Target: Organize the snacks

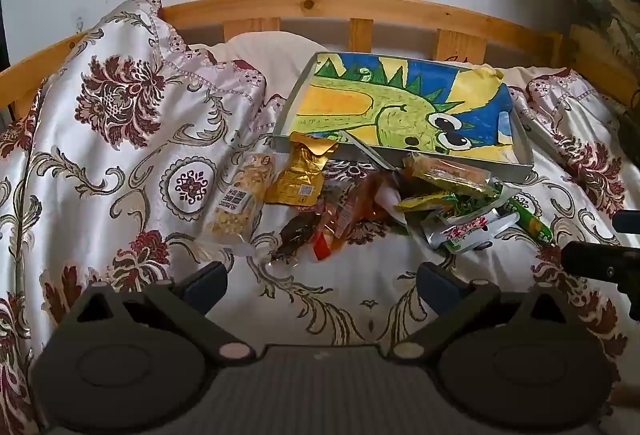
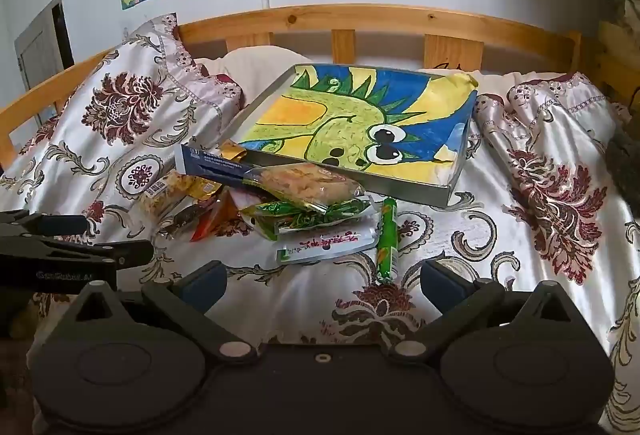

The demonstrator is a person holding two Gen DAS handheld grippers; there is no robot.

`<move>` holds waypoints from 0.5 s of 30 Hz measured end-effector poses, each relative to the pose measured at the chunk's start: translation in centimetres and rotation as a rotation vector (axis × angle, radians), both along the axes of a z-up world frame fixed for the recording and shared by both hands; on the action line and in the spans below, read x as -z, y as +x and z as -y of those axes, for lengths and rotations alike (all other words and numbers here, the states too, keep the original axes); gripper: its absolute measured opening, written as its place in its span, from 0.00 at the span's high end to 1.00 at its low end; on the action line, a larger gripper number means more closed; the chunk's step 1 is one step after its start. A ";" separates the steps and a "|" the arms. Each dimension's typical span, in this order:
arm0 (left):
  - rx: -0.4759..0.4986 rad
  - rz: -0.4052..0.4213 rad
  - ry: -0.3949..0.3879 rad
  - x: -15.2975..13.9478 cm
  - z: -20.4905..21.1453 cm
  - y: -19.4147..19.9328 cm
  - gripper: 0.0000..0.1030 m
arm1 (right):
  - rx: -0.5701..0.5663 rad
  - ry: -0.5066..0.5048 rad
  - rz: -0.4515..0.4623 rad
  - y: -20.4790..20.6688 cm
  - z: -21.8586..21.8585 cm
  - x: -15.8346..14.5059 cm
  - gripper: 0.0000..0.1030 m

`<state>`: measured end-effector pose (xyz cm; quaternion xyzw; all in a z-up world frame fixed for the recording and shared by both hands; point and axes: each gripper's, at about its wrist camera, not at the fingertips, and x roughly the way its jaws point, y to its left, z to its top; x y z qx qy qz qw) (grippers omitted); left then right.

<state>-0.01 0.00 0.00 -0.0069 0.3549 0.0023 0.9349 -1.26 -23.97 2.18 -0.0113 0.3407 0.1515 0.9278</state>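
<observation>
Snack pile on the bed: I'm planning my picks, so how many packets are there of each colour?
gold packet: 1
clear packet of yellow pieces: 1
clear packet of orange crackers: 1
green: 3, namely stick, patterned bag, white-green pouch
red-orange packet: at least 1
dark brown packet: 1
Total: at least 8; the overlap may hide more.
</observation>
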 end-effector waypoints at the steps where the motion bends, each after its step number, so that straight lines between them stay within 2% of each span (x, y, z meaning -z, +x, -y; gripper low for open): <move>1: 0.000 -0.002 0.001 0.0 0.0 0.0 0.00 | 0.000 0.001 -0.001 0.0 0.0 0.0 0.01; 15: 0.001 -0.008 0.001 0.7 0.0 -0.1 0.00 | 0.002 -0.009 -0.005 0.4 0.1 0.2 0.01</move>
